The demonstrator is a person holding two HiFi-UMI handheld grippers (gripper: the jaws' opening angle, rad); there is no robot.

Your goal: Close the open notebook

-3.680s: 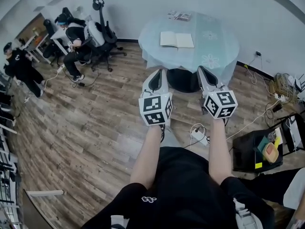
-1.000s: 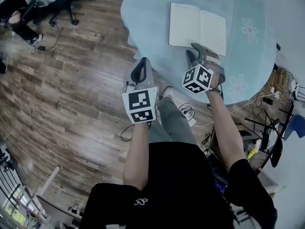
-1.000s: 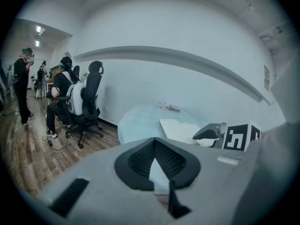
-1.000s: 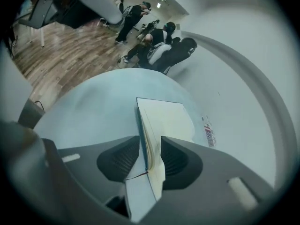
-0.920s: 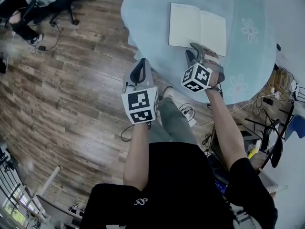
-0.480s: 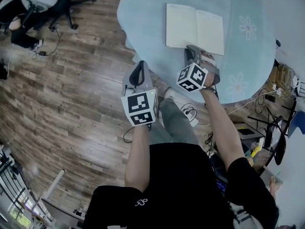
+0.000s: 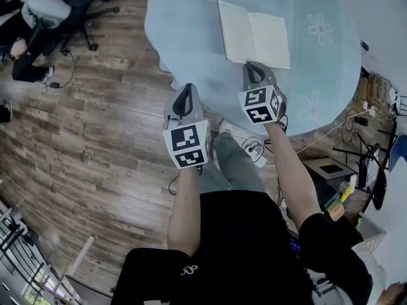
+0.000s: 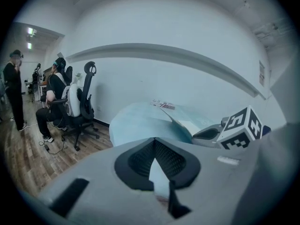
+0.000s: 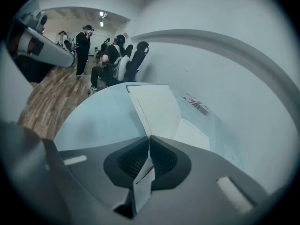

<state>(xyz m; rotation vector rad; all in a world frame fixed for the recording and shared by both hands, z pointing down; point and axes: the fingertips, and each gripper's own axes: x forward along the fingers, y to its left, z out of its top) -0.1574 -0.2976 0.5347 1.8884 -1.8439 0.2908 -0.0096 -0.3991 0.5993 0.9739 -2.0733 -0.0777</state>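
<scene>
The open notebook (image 7: pixel 253 32) lies with its white pages up on the round table's pale blue cloth (image 7: pixel 191 24). My right gripper (image 7: pixel 250 66) sits at the notebook's near edge, close to the spine. In the right gripper view its jaws (image 9: pixel 150 138) are closing, and a white sheet (image 9: pixel 142 175) from the notebook (image 9: pixel 157 108) is pinched between the pads. My left gripper (image 7: pixel 185 89) hovers by the table's near left edge, shut, with nothing in it (image 8: pixel 153 142). From there I see the notebook (image 8: pixel 187 124) edge-on.
A printed booklet (image 9: pixel 197 105) lies at the table's far side. People sit on office chairs (image 7: pixel 48 8) at the back left on the wood floor. Cables and a power strip (image 7: pixel 247 148) lie under the table's near edge. Bins and clutter (image 7: pixel 331 173) stand to the right.
My right gripper rolled and edged forward to the notebook's near edge, and its jaws went from wide open to closed on the sheet. The left gripper stayed put.
</scene>
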